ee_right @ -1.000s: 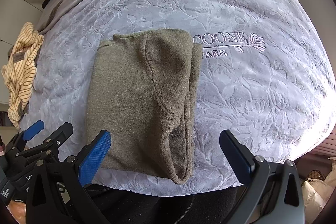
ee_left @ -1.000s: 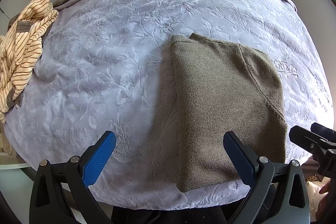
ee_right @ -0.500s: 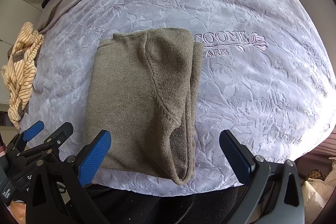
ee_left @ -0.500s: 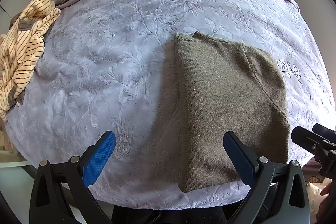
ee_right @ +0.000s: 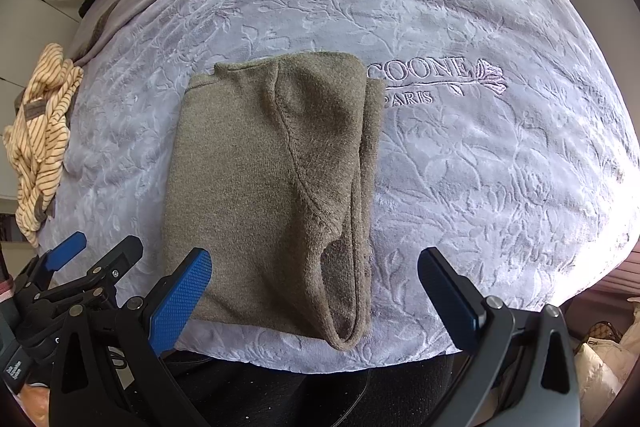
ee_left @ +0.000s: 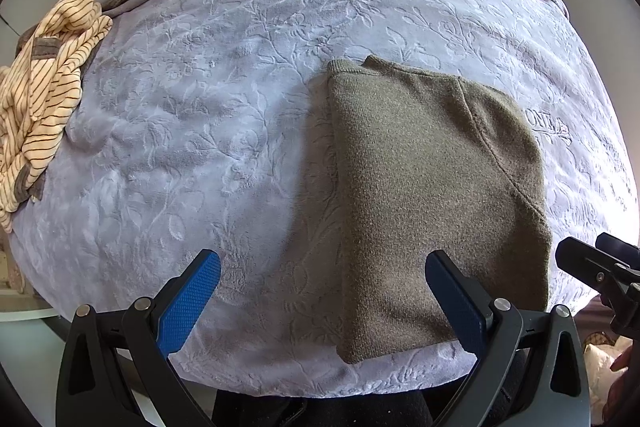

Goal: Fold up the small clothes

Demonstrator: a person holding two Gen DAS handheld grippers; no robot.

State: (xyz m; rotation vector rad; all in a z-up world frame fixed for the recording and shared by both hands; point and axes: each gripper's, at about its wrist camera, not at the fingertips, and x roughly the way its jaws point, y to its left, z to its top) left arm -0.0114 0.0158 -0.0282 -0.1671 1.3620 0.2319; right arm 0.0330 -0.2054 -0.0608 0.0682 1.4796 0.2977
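Olive sweater [ee_right: 272,187] lies folded lengthwise on the bed [ee_right: 480,167], its hem at the near edge, over the grey embossed blanket. My left hand-held gripper [ee_left: 322,299] and right hand-held gripper [ee_right: 314,293] both hover spread wide, holding nothing. Judged step: between folds. Next move likely calls for pinching the near hem corners and carrying them toward the collar. Striped garment [ee_left: 40,99] waits at the left edge.

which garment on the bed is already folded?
The olive knit sweater, lying flat as a neat rectangle near the bed's front edge. The cream striped garment is a crumpled heap at the far left.
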